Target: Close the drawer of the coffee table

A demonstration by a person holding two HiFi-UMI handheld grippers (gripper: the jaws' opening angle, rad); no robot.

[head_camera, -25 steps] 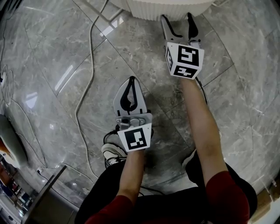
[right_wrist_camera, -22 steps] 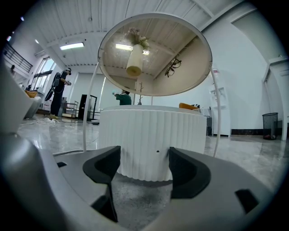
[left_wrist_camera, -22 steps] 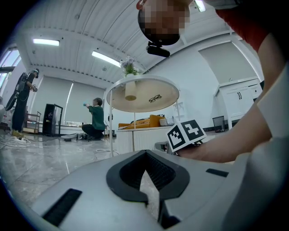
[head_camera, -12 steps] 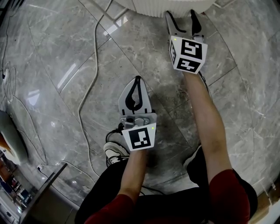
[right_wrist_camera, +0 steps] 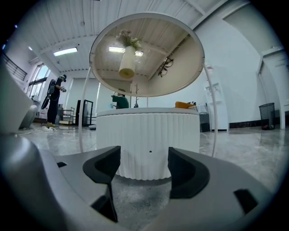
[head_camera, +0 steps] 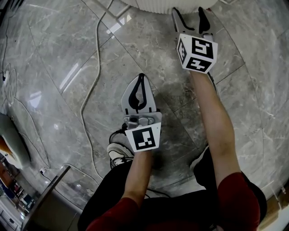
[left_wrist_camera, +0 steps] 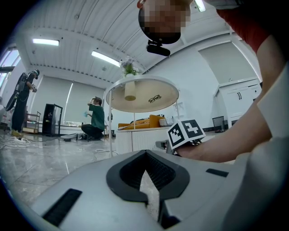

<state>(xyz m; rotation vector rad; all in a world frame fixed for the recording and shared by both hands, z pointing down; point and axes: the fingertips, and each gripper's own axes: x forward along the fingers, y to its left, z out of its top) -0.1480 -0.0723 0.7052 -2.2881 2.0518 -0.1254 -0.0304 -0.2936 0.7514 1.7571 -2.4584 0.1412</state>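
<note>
The coffee table's white ribbed drum shows at the top edge of the head view. In the right gripper view the drum stands straight ahead under a round glass top that carries a vase. Its ribbed front has a small dark hole and no gap that I can see. My right gripper is open, its jaws a short way from the drum and holding nothing. My left gripper is shut and empty, over the floor behind and to the left.
A white cable runs across the marble floor left of my left gripper. My shoe is under my left arm. A metal frame stands at the bottom left. People are far off in the room.
My right gripper has drifted a little right and forward along the drum, and my left gripper has edged forward. Neither gripper's jaws have changed.
</note>
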